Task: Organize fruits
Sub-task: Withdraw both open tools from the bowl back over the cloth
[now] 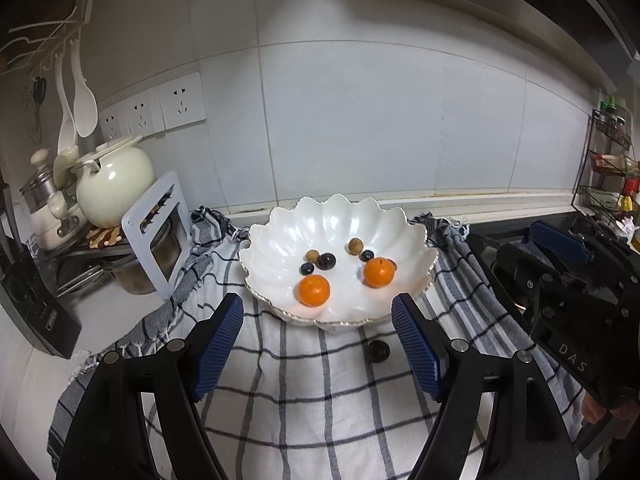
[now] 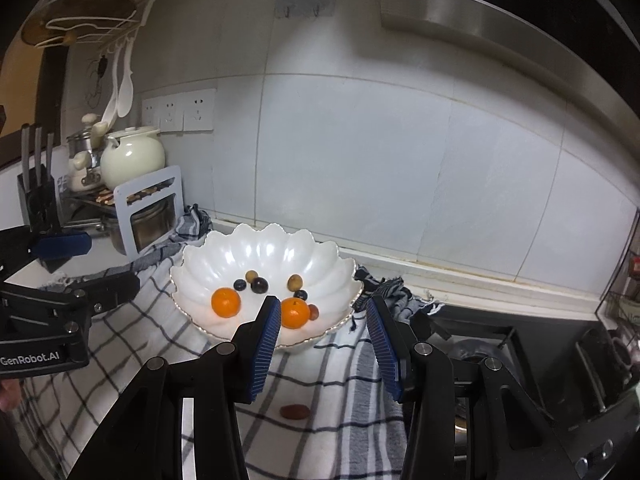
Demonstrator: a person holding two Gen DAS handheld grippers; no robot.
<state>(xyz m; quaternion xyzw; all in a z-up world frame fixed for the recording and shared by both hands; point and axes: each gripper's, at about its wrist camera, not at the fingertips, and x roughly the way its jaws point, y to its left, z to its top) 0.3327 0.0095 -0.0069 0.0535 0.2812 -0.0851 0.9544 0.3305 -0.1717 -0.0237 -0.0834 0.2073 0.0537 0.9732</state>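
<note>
**Anna:** Right, both grippers hang over the checked cloth [image 1: 304, 400] on the counter, and neither carries anything.

**Ben:** Agreed. The left gripper [image 1: 318, 344] has its blue pads spread wide, with only cloth between them. The right gripper [image 2: 322, 344] stands parted too, narrower, and its jaws frame the near rim of the white scalloped bowl [image 2: 264, 248] without touching it.

**Anna:** Where's the fruit?

**Ben:** Mostly in that bowl. Two small oranges sit toward the front: the left orange [image 1: 314, 290] and the right orange [image 1: 379, 272], well apart. Behind them lie a few dark berries [image 1: 326, 261] and two brownish round fruits [image 1: 355, 246]. The right wrist view also shows a small reddish fruit [image 2: 313, 312] tucked just beside the right orange.

**Anna:** Anything outside it?

**Ben:** Yes. A dark round fruit [image 1: 378, 351] lies on the cloth just in front of the bowl, seen from the left wrist. The right wrist view shows a reddish-brown oval fruit [image 2: 295, 412] on the cloth, low between that gripper's fingers, untouched.
</note>
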